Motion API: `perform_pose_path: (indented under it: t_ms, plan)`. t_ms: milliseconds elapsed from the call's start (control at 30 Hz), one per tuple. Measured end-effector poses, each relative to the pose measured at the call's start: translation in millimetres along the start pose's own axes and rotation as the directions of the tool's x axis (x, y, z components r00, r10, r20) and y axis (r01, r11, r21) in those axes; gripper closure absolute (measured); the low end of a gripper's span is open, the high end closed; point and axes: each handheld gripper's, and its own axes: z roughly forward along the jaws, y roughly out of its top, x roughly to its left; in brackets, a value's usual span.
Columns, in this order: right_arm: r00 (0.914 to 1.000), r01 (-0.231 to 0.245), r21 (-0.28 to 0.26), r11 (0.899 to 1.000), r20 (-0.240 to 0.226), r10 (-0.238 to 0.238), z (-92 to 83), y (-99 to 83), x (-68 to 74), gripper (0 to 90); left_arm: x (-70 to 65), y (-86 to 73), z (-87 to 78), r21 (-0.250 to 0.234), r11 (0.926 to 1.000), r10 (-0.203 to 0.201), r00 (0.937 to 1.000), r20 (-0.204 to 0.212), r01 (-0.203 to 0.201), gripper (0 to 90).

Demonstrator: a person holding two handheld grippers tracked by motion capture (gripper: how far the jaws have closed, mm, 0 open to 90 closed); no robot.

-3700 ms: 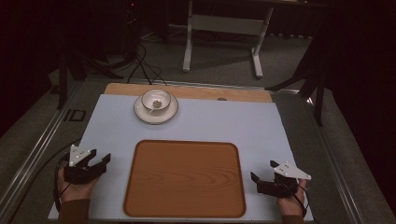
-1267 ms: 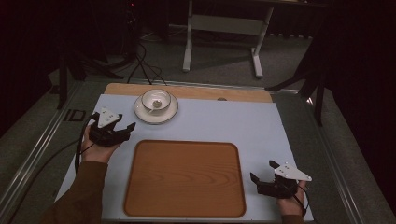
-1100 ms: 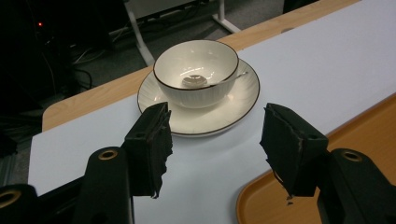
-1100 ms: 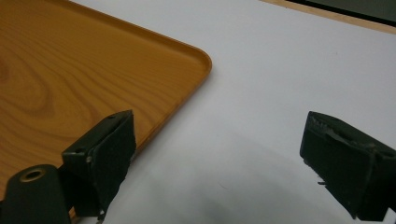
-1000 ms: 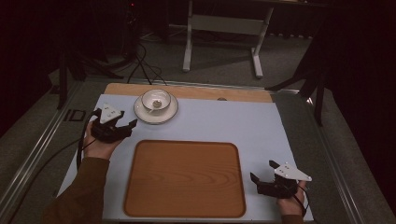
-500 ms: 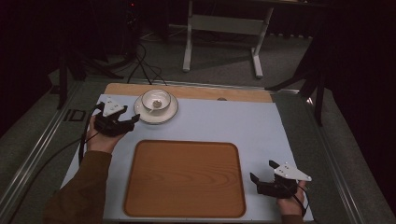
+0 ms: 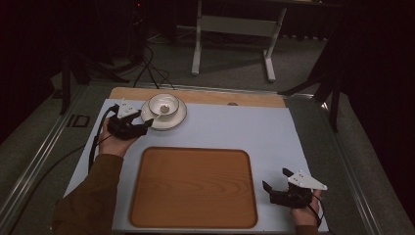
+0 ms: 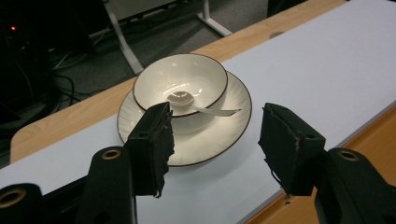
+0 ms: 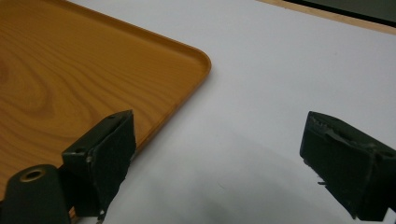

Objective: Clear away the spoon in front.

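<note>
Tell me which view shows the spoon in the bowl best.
The left gripper view: the white spoon lies close up, its scoop in the bowl and its handle reaching out over the rim above the plate. In the high view the spoon is a small, indistinct mark inside the bowl. The right gripper view looks at the tray corner and table.

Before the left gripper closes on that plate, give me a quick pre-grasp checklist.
1. Left gripper jaws open: ok.
2. Plate rim between the jaws: not ok, one jaw overlaps the near rim, the other stands over the white mat.
3. Bowl seated on the plate: ok.
4. Spoon resting in the bowl, handle over the rim: ok, may slip if tilted.
5. Wooden tray bare for the set-down: ok.
6. Right gripper apart from the plate, open: ok.
</note>
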Motion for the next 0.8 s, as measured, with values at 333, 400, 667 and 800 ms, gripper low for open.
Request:
perform_pose_path:
  t_ms: [333, 400, 667, 800]
  plan:
    - [1.0, 0.002, 0.004, 1.0, -0.002, -0.002, 0.6, 0.0, 0.4, 10.5, -4.7, 0.3, 13.4, 0.027, 0.9994, 0.023, 0.9996, 0.014, -0.024, 46.2]
    - [1.0, 0.001, 0.004, 1.0, -0.002, -0.001, 0.5, 0.0, 0.2, 10.5, -5.3, 0.8, 16.7, 0.033, 0.999, 0.029, 0.9995, 0.012, -0.03, 47.0]
    - [1.0, -0.001, 0.003, 1.0, -0.001, 0.001, 0.3, -0.2, -0.3, 10.5, -8.8, 4.0, 25.7, 0.032, 0.9985, 0.045, 0.9989, 0.013, -0.045, 50.6]
    - [1.0, 0.0, 0.001, 1.0, -0.002, 0.0, 0.1, -0.1, -0.1, 10.5, -8.1, 3.9, 33.5, 0.041, 0.9982, 0.042, 0.999, 0.011, -0.043, 50.6]
